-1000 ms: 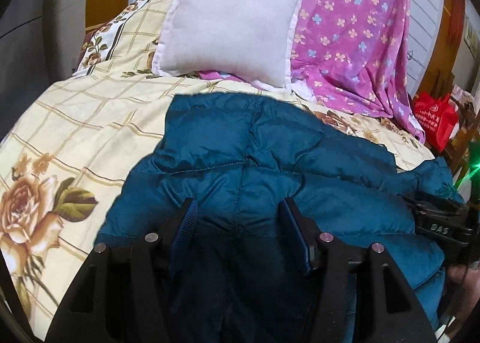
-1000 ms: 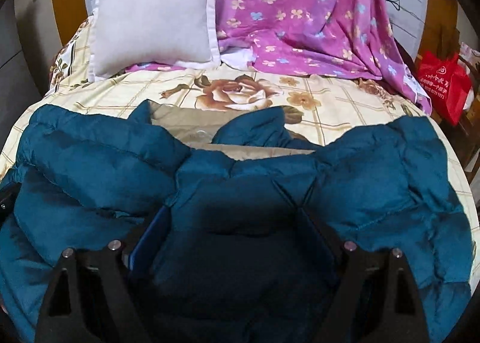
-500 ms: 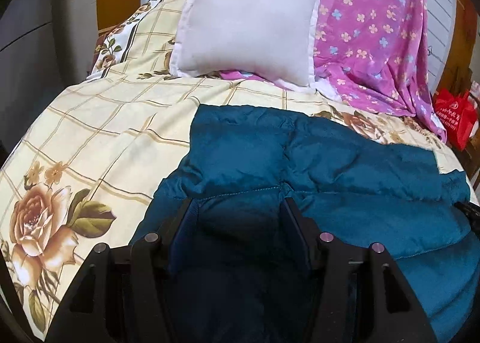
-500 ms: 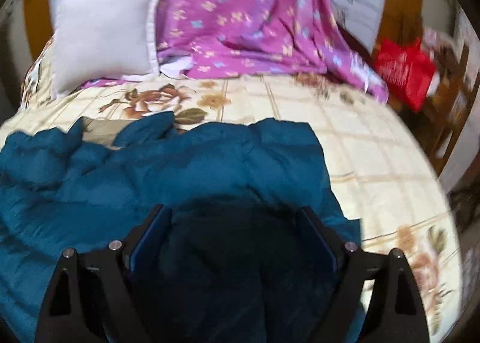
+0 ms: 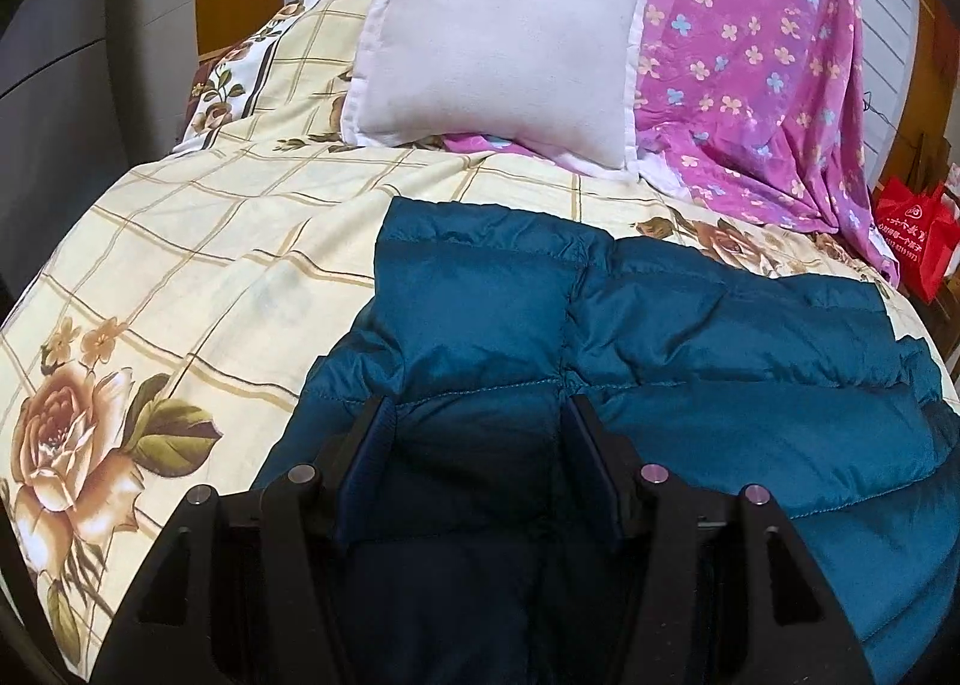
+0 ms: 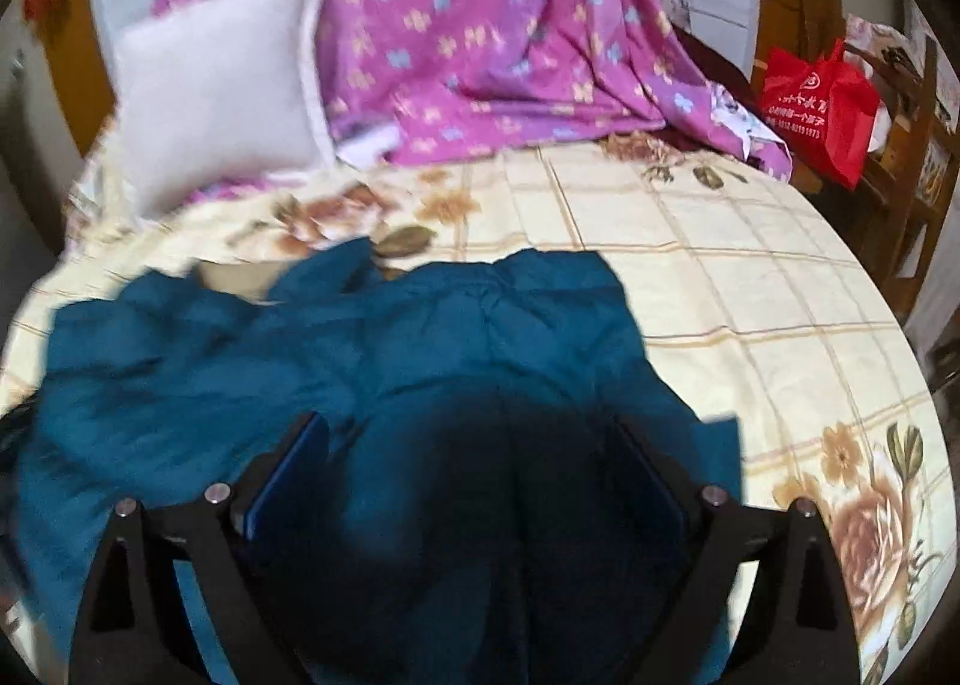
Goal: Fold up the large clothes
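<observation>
Bed: covered by a cream checked bedspread (image 5: pixel 228 241) printed with brown roses.
Jacket: teal quilted jacket (image 5: pixel 690 343) — spread flat on the bedspread, near side.
Pillow: white pillow (image 5: pixel 504 37) propped at the head end.
Sheet: purple floral sheet (image 5: pixel 762 55) — draped beside the pillow, its hem on the bedspread.

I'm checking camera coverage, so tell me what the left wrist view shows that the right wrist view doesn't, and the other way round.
Only the left wrist view shows the jacket's stitched quilting sharply and the big rose print at the bed's left edge. Only the right wrist view shows the beige lining near the collar, the wooden furniture behind the bag, and the bedsheet's right side. Both show the teal puffer jacket, white pillow, purple floral cloth, red bag and checked bedsheet. The left gripper and right gripper are both open over the jacket.
</observation>
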